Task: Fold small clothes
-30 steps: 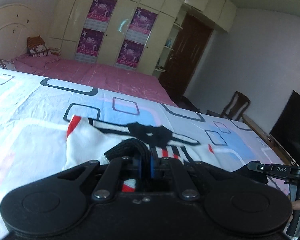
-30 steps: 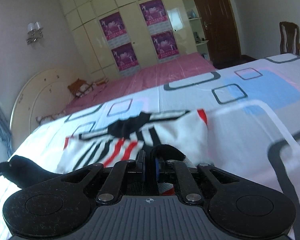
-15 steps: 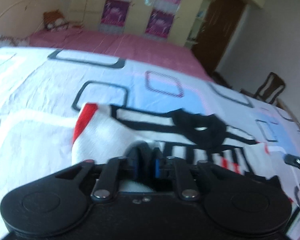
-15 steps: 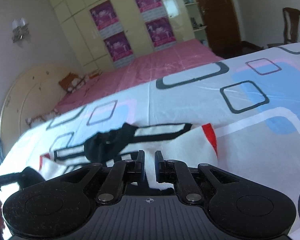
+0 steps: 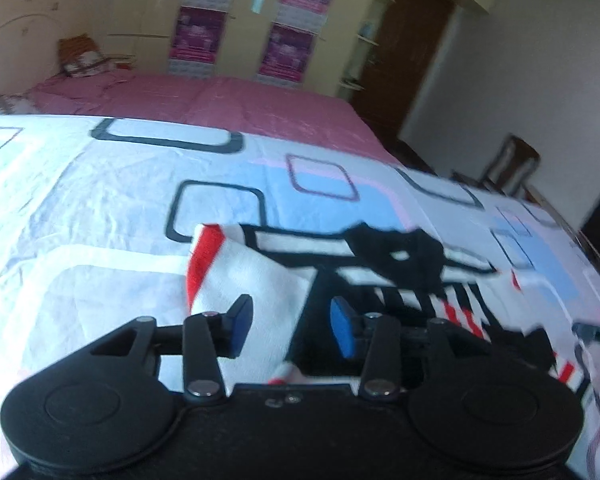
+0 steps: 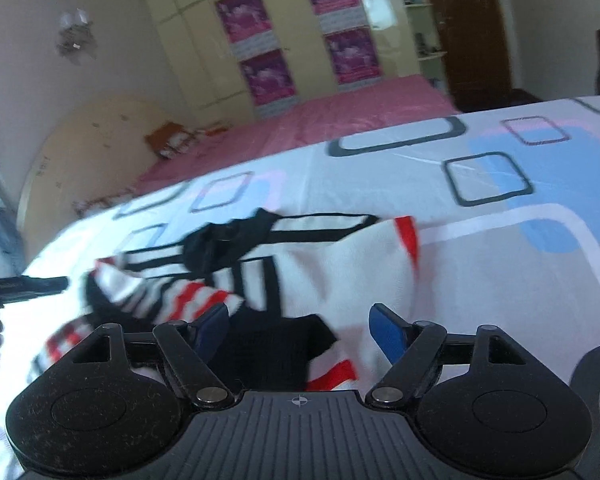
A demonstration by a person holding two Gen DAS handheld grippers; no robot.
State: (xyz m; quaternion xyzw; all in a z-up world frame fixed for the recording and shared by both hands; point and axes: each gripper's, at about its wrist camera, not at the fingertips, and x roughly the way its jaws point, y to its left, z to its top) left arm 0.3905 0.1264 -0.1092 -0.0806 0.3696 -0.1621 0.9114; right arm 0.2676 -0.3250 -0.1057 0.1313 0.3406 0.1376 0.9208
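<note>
White striped garment [image 5: 252, 280] doubled over on bedsheet [image 5: 80, 208]; left gripper [image 5: 288, 330] and right gripper [image 6: 296, 328] jaws opening, cloth between them unpinched; further folds judged outstanding.

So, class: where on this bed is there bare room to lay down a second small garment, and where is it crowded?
Bare sheet lies left of the striped garment, and more lies beyond its red-trimmed right edge. The pink cover behind is bare too. It is crowded in the middle, where the left gripper and right gripper are opening over the cloth.
</note>
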